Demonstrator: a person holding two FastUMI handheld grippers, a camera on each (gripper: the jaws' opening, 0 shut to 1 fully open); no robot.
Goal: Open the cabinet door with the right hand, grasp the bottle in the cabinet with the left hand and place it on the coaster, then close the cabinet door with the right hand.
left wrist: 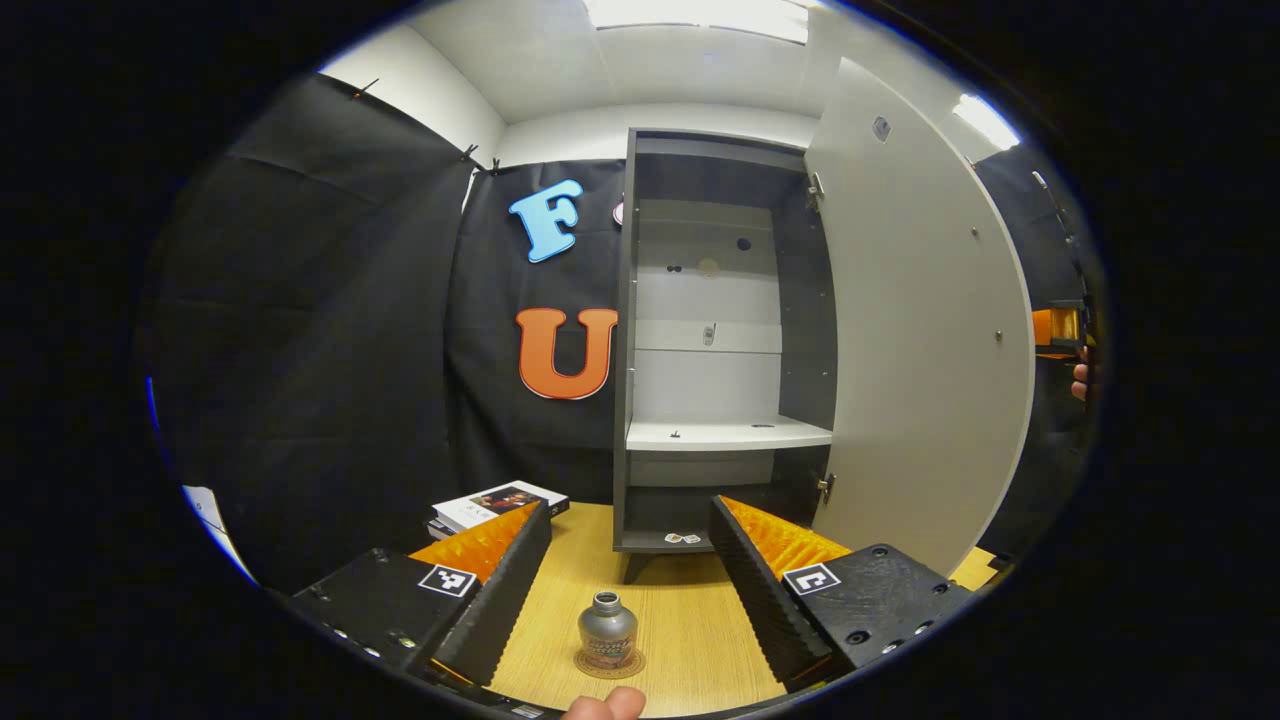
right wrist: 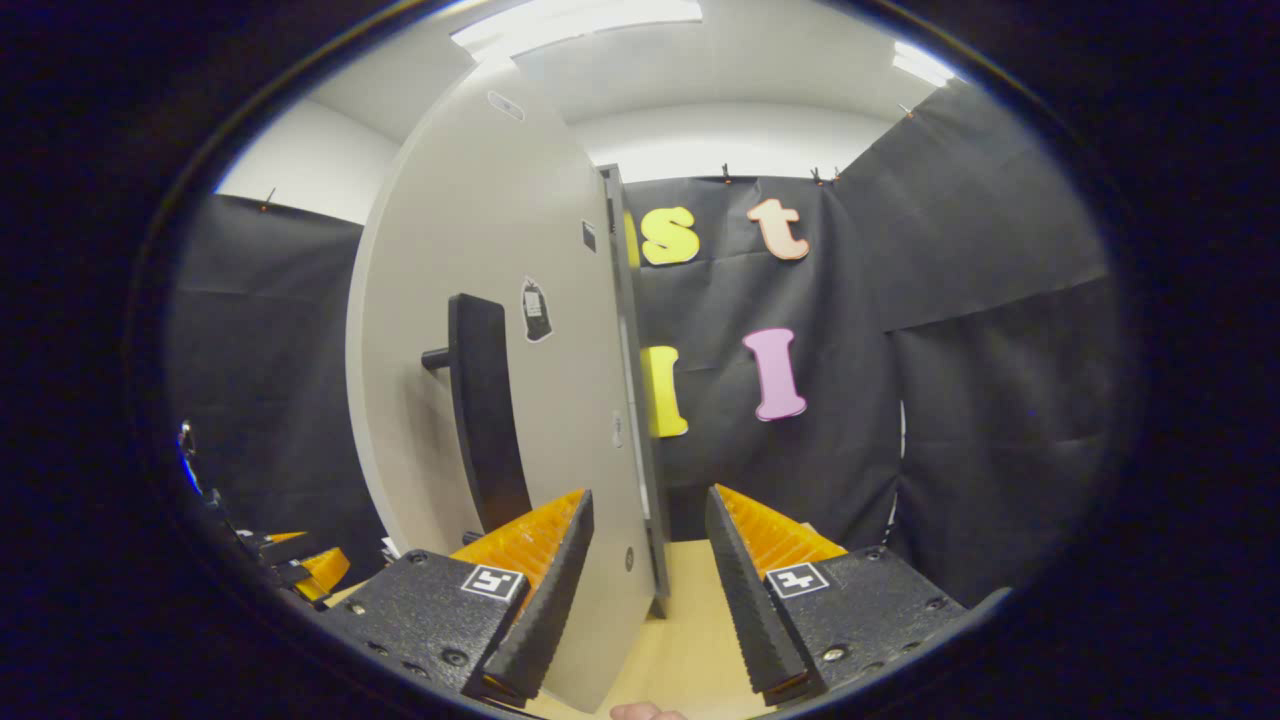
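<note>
A small silver bottle [left wrist: 607, 632] stands upright on a round coaster [left wrist: 610, 664] on the wooden table, between the fingers of my left gripper [left wrist: 630, 525], which is open and apart from it. Behind it the grey cabinet [left wrist: 720, 340] stands with its door [left wrist: 925, 330] swung open to the right and its white shelf [left wrist: 728, 433] bare. In the right gripper view my right gripper [right wrist: 648, 515] is open, its fingers either side of the door's outer face [right wrist: 490, 300], near the dark vertical handle [right wrist: 482, 415]. The other gripper [left wrist: 1062, 325] and a hand show past the door's edge.
Stacked books [left wrist: 495, 505] lie on the table left of the cabinet. The wooden tabletop [left wrist: 690, 620] runs up to the cabinet's base. Black cloth walls close the booth on all sides. A fingertip [left wrist: 605, 706] shows at the bottom edge of the left gripper view.
</note>
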